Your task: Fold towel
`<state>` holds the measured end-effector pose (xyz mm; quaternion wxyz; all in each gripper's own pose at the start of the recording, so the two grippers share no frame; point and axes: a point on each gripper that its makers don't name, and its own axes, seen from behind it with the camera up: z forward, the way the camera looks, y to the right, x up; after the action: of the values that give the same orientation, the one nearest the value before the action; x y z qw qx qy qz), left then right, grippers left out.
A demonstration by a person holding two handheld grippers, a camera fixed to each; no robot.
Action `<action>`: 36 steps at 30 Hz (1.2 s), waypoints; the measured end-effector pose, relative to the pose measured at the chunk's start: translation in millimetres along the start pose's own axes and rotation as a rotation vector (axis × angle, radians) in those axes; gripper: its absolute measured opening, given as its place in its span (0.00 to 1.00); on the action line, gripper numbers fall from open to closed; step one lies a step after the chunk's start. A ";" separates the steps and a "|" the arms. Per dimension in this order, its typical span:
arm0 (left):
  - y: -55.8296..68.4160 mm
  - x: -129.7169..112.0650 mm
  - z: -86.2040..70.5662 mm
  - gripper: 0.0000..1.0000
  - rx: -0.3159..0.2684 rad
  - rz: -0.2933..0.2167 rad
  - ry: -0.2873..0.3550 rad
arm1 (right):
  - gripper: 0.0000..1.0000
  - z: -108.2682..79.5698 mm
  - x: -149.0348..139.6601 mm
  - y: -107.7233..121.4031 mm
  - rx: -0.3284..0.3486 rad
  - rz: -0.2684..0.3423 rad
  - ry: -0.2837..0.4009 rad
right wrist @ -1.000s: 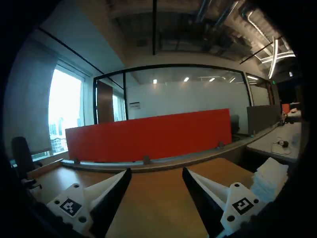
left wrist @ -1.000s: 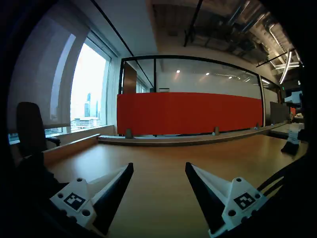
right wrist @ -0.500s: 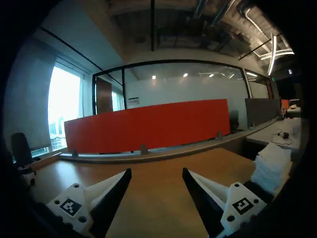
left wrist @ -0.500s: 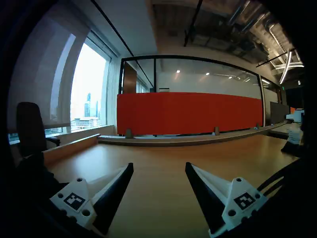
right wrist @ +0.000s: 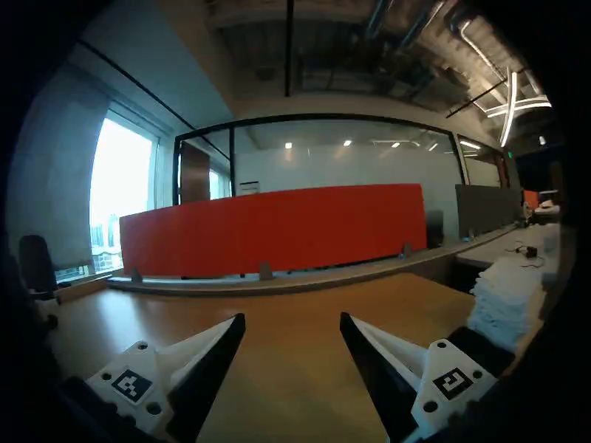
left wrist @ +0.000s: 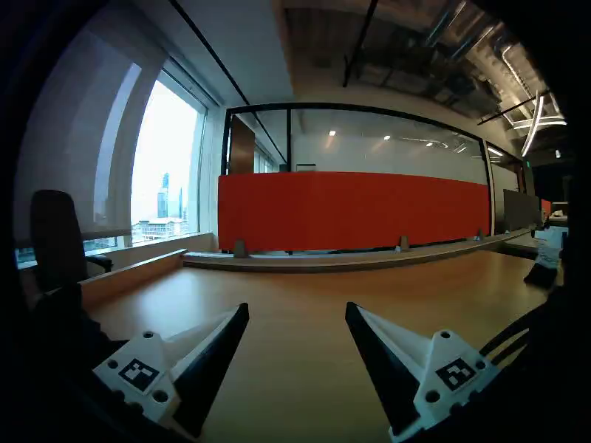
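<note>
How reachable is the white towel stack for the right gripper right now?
Probably yes: the right gripper is open, the towel stack sits to its right on the table, and nothing stands between them.

The white plastic two-finger left gripper (left wrist: pixel 296 308) has wedge-shaped fingers (left wrist: pixel 414 362) with black inner faces, each bearing a square black-and-white marker tag (left wrist: pixel 139 373) ringed by small screw holes (left wrist: pixel 147 335), thin black cables (left wrist: pixel 517 332) beside the right-hand tag; the right gripper (right wrist: pixel 292 317) looks alike.

Tags (left wrist: pixel 139 373) on left gripper (left wrist: pixel 295 306): square black-and-white codes, no letters.
Wall notice (right wrist: pixel 249 188): too small to read.
Readable text: none.
</note>
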<state>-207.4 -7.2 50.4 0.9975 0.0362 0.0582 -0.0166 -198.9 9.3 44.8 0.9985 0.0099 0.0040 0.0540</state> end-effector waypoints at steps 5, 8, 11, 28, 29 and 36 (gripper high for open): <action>0.0 -0.1 0.1 0.97 0.000 0.000 0.000 | 0.99 -2.4 -10.3 2.5 -0.001 -0.013 -0.006; -0.3 -0.1 0.0 0.97 0.000 0.000 0.000 | 0.99 -2.7 -14.7 2.2 -0.001 -0.029 -0.006; -0.4 -0.1 -0.3 0.97 0.000 0.000 0.000 | 0.99 -2.4 -18.8 1.5 -0.001 -0.046 -0.006; -1.0 -0.3 -0.5 0.97 0.000 0.000 0.000 | 0.99 -1.1 -30.8 -7.7 0.012 -0.102 -0.010; -1.0 -0.3 -0.4 0.97 0.000 0.000 0.000 | 0.99 -1.2 -30.5 -8.1 0.012 -0.103 -0.009; -0.5 -0.3 0.1 0.97 0.000 0.000 0.000 | 0.99 -1.8 -28.7 -8.5 0.013 -0.101 -0.007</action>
<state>-207.7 -7.7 50.5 0.9975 0.0361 0.0582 -0.0166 -226.5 -2.2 43.0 0.9999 0.0162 0.0013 0.0035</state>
